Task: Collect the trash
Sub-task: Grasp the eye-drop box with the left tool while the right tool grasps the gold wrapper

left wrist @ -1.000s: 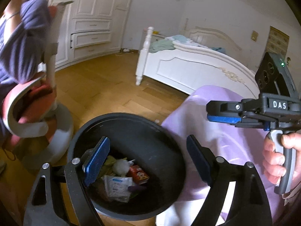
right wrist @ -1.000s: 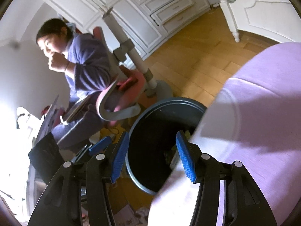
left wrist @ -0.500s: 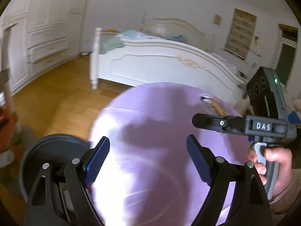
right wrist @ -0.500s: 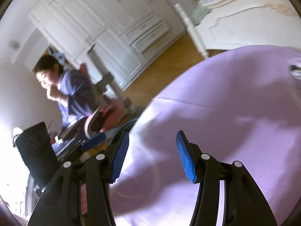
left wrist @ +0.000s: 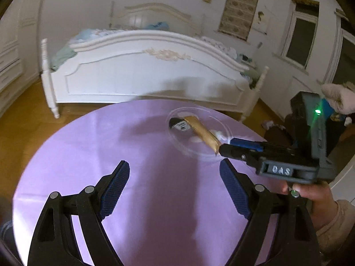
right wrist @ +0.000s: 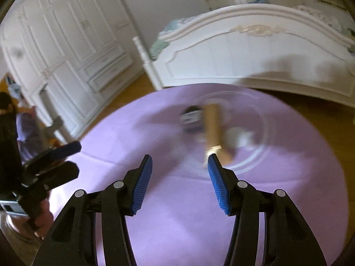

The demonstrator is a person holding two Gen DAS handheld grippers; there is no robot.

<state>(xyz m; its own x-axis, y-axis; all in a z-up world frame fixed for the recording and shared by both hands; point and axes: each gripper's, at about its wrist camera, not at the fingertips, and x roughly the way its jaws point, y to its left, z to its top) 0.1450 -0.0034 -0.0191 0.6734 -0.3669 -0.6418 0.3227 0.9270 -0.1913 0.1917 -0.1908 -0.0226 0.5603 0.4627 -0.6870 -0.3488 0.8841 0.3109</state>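
While both grippers hang over the purple table [left wrist: 93,146], we note their jaws parted, empty. Gold wrapper [left wrist: 203,133] lies on a clear plate [left wrist: 224,125].

A smooth, matt lilac tabletop [left wrist: 93,155] is being shown; on it, a clear glossy plate [left wrist: 224,130] is being occupied by a shiny golden wrapper [left wrist: 202,133].

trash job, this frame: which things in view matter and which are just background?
Job:
- gold wrapper
- dark packet
- white wad
- clear plate under them
- left hand-held gripper, open, empty
- right hand-held gripper, open, empty

Background:
- purple table
- bed
- wardrobe
- seated person
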